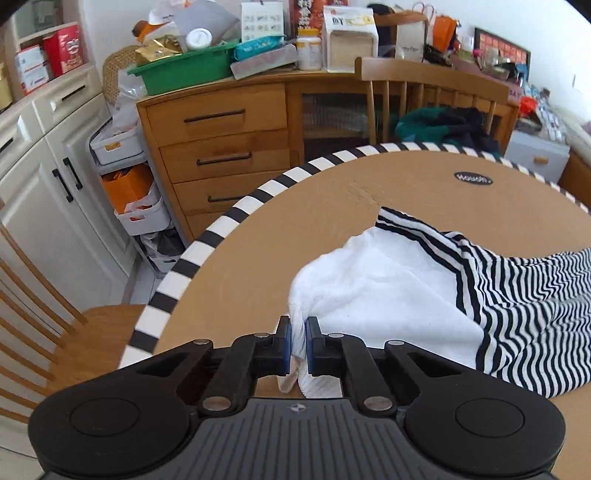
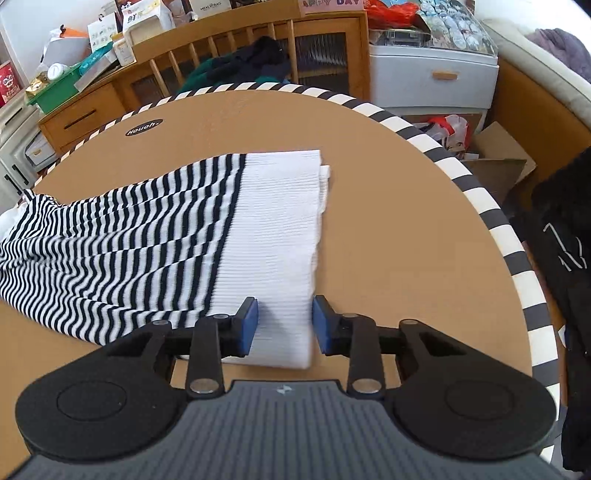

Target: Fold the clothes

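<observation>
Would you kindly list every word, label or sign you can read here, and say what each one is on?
"Houoh." – black oval sticker on the round table.
"APPY DAY" – pink sign on the wooden cabinet, first letter cut off.
"MEAL BAG" – paper bag, barely legible.
Boxes and packets on the sideboard: too small or blurred.

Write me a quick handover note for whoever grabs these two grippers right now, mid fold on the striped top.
Left gripper: shut on the white end of the striped top, pinching a bunched bit of fabric.
Right gripper: pads either side of the white ribbed band, gap visible on both sides, not yet gripping.
Garment: spread across the round table, rumpled, no neat fold visible.
Left to do: close the right gripper on the band, then probably lift both ends together and fold over.
</observation>
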A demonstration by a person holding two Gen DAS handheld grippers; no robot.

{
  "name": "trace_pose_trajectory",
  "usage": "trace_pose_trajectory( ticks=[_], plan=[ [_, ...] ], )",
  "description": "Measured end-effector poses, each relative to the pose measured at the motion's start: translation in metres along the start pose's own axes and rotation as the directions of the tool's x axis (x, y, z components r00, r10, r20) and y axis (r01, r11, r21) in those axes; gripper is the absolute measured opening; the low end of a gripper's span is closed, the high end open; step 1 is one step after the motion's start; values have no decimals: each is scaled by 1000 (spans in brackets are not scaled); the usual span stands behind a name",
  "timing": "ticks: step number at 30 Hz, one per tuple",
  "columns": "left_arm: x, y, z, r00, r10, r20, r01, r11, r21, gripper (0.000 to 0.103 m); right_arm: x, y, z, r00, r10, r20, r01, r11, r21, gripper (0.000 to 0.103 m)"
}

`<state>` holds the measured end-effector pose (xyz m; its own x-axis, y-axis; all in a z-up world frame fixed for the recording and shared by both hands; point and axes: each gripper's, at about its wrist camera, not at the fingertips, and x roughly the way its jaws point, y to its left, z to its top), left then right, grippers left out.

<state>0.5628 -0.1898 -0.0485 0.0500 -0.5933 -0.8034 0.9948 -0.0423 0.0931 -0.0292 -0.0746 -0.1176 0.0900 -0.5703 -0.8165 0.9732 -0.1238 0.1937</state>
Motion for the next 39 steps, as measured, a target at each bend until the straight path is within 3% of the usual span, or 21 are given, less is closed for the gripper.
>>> trace_pose_trajectory(
  ticks=[2, 5, 10, 12, 14, 17, 22, 24, 25, 26, 34, 39],
  plan=[
    [11, -3, 8, 998, 22, -60, -19, 999, 38, 19, -1, 1, 0, 1000, -12, -5, 12, 1000, -26, 32],
    [21, 3, 11, 992, 49, -114, -49, 999, 6, 32, -3, 4, -1, 1000, -23, -4, 22, 998, -55, 32],
    [19, 32, 3, 979, 188, -83, -193, 980, -51, 17, -4, 3, -2, 1000, -21, 2, 21, 998, -58, 33],
    [9, 42, -3, 988, 150, -47, -154, 980, -124, 17, -3, 3, 0, 1000, -25, -4, 25, 998, -50, 36],
    [-2, 47, -10, 995, 102, 7, -99, 979, -175, 25, -1, 4, 2, 1000, -19, -5, 19, 999, -35, 38],
    [-19, 23, -25, 993, 46, 112, -39, 997, -66, 38, 2, 7, 2, 1000, -15, 3, 15, 999, -51, 44],
    [-5, -16, -33, 988, 53, 143, -78, 982, 171, 38, 5, 18, 2, 1000, -24, -6, 23, 996, -90, 58],
    [6, -23, -30, 992, 50, 115, -72, 977, 200, 33, 6, 19, 3, 1000, -25, -6, 24, 995, -92, 59],
    [12, -25, -29, 994, 52, 94, -71, 975, 209, 13, 7, 19, 4, 1000, -24, -7, 23, 995, -92, 59],
    [18, -28, -30, 995, 57, 77, -73, 973, 221, 5, 7, 19, 4, 1000, -23, -8, 22, 995, -94, 59],
    [13, -15, -17, 992, 103, 76, -117, 970, 215, 5, 7, 20, 2, 1000, -18, -1, 18, 992, -126, 60],
    [14, -2, -18, 989, 148, 24, -150, 969, 198, 5, 7, 18, 3, 1000, -15, 4, 15, 991, -132, 62]
  ],
)
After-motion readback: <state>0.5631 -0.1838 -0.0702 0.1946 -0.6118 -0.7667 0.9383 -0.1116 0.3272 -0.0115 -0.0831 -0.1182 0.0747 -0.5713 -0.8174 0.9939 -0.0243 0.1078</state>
